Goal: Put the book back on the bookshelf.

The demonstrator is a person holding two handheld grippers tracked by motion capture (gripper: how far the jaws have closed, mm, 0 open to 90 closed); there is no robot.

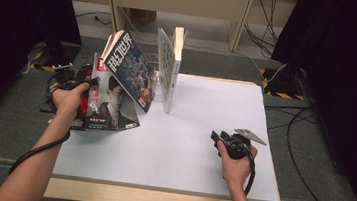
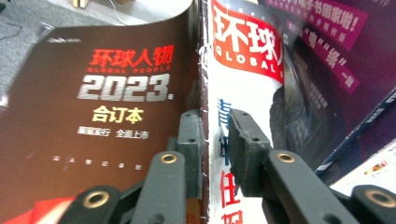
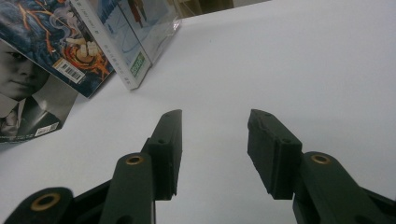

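High view shows the left hand-held gripper (image 1: 83,86) at the left edge of the white tabletop (image 1: 201,148), against a glossy bound magazine (image 1: 110,108) that stands tilted there. Left gripper view adds detail: the worn spine (image 2: 203,93) sits between the matte black pads, one pad touching, the other slightly apart, so the grip is loosened. A blue magazine (image 1: 132,68) leans beside it. The right hand-held gripper (image 1: 220,137) rests near right, jaws wide and empty.
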